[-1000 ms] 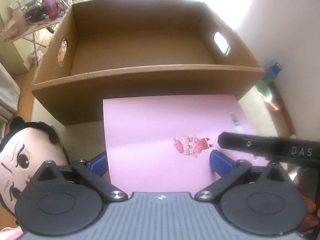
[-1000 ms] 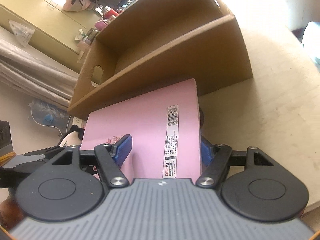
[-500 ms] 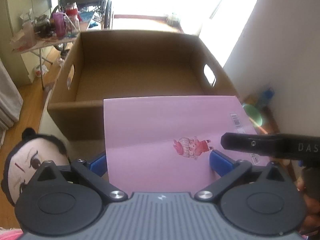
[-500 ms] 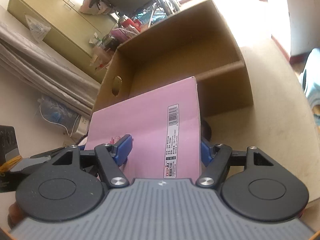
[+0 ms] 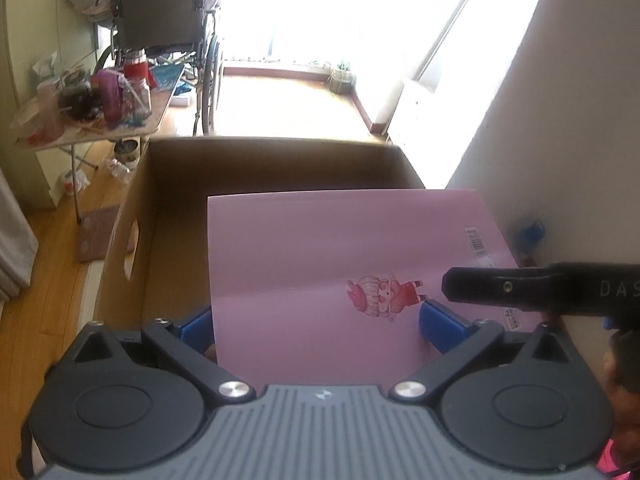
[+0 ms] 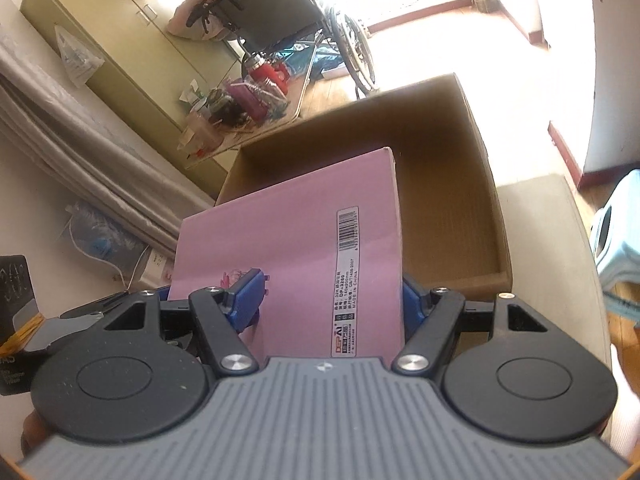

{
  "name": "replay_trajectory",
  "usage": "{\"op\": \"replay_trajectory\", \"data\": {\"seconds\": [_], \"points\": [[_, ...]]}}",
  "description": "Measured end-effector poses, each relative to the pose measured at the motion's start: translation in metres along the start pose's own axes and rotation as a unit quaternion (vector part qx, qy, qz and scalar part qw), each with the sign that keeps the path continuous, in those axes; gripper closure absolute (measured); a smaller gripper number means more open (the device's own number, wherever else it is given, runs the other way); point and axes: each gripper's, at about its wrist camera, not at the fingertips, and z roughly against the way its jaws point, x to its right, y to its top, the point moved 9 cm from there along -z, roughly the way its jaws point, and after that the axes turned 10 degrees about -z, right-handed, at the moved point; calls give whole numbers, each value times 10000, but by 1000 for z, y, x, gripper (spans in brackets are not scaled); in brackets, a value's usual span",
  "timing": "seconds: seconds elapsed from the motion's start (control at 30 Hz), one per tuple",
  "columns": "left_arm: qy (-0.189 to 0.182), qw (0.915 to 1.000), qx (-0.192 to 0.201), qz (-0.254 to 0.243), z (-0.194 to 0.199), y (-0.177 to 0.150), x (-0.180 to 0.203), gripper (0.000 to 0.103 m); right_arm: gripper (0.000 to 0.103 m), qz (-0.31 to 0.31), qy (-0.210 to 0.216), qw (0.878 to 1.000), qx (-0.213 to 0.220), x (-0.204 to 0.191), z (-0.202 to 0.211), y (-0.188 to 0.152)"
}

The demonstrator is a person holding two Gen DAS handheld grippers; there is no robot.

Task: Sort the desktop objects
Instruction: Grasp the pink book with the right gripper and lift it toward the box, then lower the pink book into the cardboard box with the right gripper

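notebook: pink notebook [image 5: 320, 264], thin, flat, held up in the air over the near part of the open box [image 5: 176, 184]; far edge reaches out above the box floor
cover: cartoon print near the right side in the left wrist view, barcode label along the right edge in the right wrist view
left gripper [image 5: 316, 320]: jaws partly closed, blue pads on both sides of the notebook's near edge; they appear to pinch it, contact itself hidden under the cover
right gripper [image 6: 332, 296]: jaws partly closed across the barcode end of the same notebook, one blue pad on top of the cover, the other at the right edge; looks like a firm hold
weight: light, judging by thin profile
stiffness: soft cover, slight crease visible across it in the left wrist view; likely to flex or droop if held at one corner only
slip: smooth glossy cover, could slide out of the pads if the grip loosens
fragile: no, but the cover bends and dents easily
best hold: along an edge, close to the spine or near side, two spread holds keep it flat
box: brown cardboard, hand cut-out in left wall, inside looks empty where visible
table [image 6: 536, 232]: pale top, seen to the right of the box
next move needs: lower it flat into the box, release both sides together
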Motion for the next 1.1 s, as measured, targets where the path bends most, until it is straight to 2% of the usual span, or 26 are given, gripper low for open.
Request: {"op": "replay_trajectory", "data": {"seconds": [0.17, 0.37, 0.73, 0.9, 0.97, 1.1], "points": [[-32, 9999, 23, -119, -28, 30, -10, 0, 33, -3, -95, 10000, 0, 1, -24, 39], [-256, 9986, -303, -354, -77, 43, -14, 0, 33, -306, -179, 9992, -187, 27, -65, 67], [-606, 9909, -1143, -381, -155, 19, -19, 0, 34, -142, -734, 9956, -557, 71, -129, 67], [-459, 9887, -1340, -491, -169, 11, -24, 0, 33, 312, -1225, 9917, -253, 78, -135, 73], [-438, 9882, -1377, -513, -170, 11, -26, 0, 29, 430, -1209, 9916, -136, 74, -132, 75], [-468, 9882, -1405, -380, -168, 11, -32, 0, 28, 690, -1298, 9891, 74, 66, -123, 81]]}}
